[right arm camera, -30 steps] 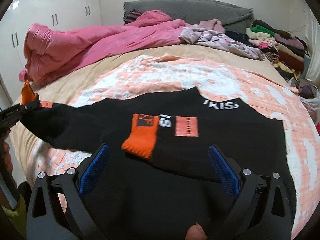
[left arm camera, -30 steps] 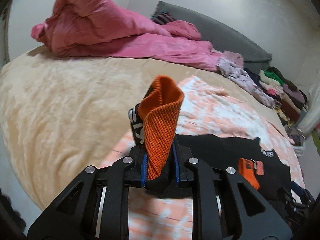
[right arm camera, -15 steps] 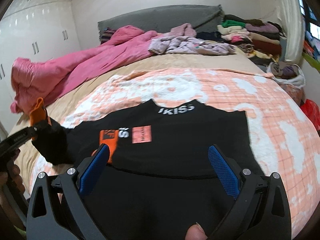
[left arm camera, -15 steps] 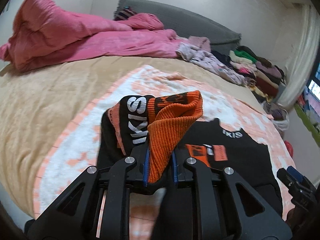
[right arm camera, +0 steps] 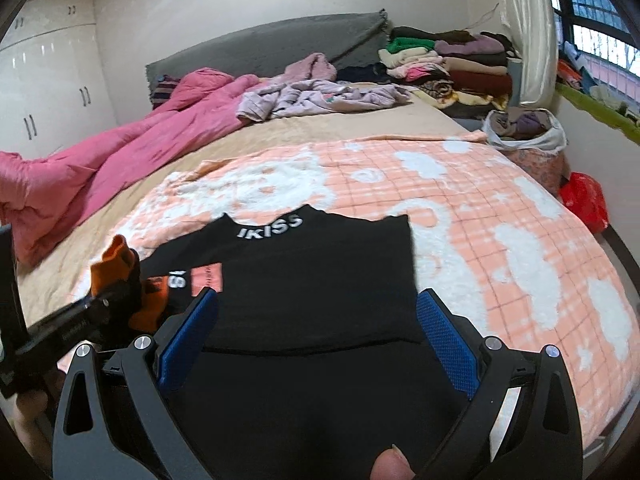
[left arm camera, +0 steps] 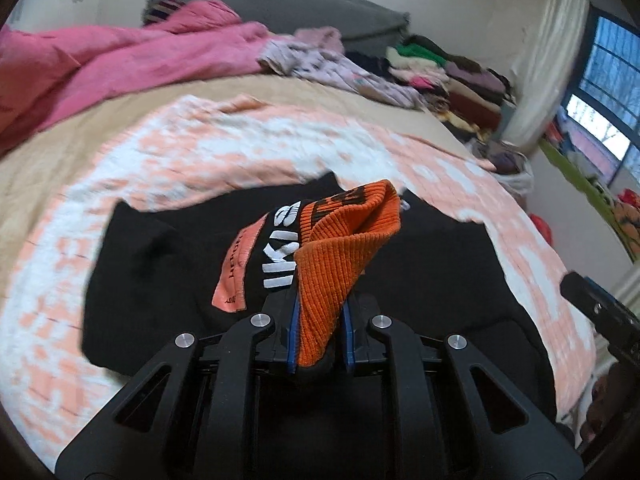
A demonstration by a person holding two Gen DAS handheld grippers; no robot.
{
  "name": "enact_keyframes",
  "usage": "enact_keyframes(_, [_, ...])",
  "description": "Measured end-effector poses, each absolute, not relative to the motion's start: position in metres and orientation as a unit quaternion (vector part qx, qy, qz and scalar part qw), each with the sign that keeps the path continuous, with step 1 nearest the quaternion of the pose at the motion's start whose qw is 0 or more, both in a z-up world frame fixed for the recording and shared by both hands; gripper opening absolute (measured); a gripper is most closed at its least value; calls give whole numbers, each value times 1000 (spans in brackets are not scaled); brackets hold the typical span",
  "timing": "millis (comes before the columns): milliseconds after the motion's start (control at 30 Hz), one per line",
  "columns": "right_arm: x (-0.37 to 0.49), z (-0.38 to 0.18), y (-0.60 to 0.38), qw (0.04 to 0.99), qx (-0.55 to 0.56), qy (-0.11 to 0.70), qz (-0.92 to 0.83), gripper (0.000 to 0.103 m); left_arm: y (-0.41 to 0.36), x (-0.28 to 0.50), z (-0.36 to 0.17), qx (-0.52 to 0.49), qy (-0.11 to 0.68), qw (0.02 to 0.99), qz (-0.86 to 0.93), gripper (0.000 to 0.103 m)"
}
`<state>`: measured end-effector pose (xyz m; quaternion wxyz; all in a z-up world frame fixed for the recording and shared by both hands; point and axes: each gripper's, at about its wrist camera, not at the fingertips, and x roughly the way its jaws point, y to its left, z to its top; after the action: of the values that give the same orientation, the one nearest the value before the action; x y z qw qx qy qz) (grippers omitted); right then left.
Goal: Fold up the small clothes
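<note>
Garment (right arm camera: 320, 280) lies on blanket (right arm camera: 500, 208); quilt (right arm camera: 120, 160) behind at left, clothes pile (right arm camera: 448, 68) behind at right.

A pink duvet (right arm camera: 120, 156) is lying bunched along the far left of the bed, beside a lilac garment (right arm camera: 316, 98) crumpled near the grey headboard (right arm camera: 260, 48). A peach-and-white blanket (right arm camera: 480, 216) is covering the near part of the beige sheet (right arm camera: 320, 128). Folded clothes (right arm camera: 444, 68) are sitting stacked at the far right corner. A full bag (right arm camera: 524, 128) and a red bag (right arm camera: 586, 200) are standing on the floor by the window (right arm camera: 592, 8). White wardrobes (right arm camera: 48, 80) are lining the left wall.
</note>
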<state>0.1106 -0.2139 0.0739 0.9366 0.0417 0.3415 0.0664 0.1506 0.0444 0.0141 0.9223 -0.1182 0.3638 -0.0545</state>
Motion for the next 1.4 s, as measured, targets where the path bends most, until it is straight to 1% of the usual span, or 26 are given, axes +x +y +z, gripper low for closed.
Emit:
enact_keyframes(67, [113, 71, -217, 936, 43, 344, 60, 98, 36, 151, 8, -106, 369, 921, -66, 9])
enact_keyframes(100, [113, 71, -219, 936, 44, 344, 58, 98, 33, 153, 6, -102, 373, 920, -70, 10])
enact_keyframes(133, [114, 70, -220, 936, 44, 345, 54, 98, 33, 153, 5, -102, 374, 919, -74, 14])
enact_keyframes(267, [117, 63, -219, 933, 41, 352, 55, 98, 30, 156, -2, -101, 384, 913, -94, 16])
enact_keyframes(300, [119, 60, -215, 932, 39, 356, 59, 98, 30, 156, -3, -101, 388, 911, -100, 20])
enact_keyframes(333, [120, 58, -213, 931, 37, 359, 62, 98, 30, 156, -4, -103, 391, 908, -110, 29])
enact_keyframes(400, [122, 52, -207, 928, 33, 365, 67, 98, 31, 155, -3, -109, 395, 903, -131, 36])
enact_keyframes(567, [127, 39, -186, 920, 16, 381, 88, 98, 34, 151, 0, -119, 397, 899, -143, 37])
enact_keyframes(700, [128, 31, -173, 915, 8, 389, 107, 98, 47, 150, 8, -133, 384, 904, -135, 40])
enact_keyframes(767, [130, 26, -165, 911, 9, 396, 119, 98, 55, 149, 14, -129, 373, 911, -121, 45])
enact_keyframes(833, [131, 22, -155, 906, 11, 401, 135, 98, 61, 147, 20, -116, 361, 920, -101, 53])
enact_keyframes(900, [132, 18, -141, 899, 11, 408, 157, 98, 67, 147, 23, -111, 354, 925, -86, 54])
enact_keyframes(967, [133, 13, -126, 895, 5, 412, 171, 98, 75, 148, 26, -108, 349, 928, -68, 58])
enact_keyframes(1000, [133, 10, -116, 892, -2, 416, 175, 98, 77, 149, 26, -109, 348, 929, -63, 65])
enact_keyframes(1033, [133, 8, -111, 891, -4, 418, 177, 98, 82, 150, 27, -115, 347, 929, -58, 68])
enact_keyframes(1100, [136, 1, -97, 887, -7, 424, 185, 98, 89, 150, 27, -121, 346, 929, -50, 68])
enact_keyframes(1200, [144, -10, -84, 880, -1, 435, 190, 97, 101, 151, 28, -125, 340, 932, -29, 72])
enact_keyframes(1267, [151, -16, -85, 877, 27, 442, 188, 96, 111, 151, 28, -138, 336, 931, -14, 74])
enact_keyframes(1300, [154, -19, -88, 875, 44, 445, 187, 95, 115, 151, 28, -146, 333, 932, -5, 81])
enact_keyframes(1400, [161, -22, -91, 873, 64, 447, 185, 85, 128, 150, 30, -168, 320, 932, 7, 82])
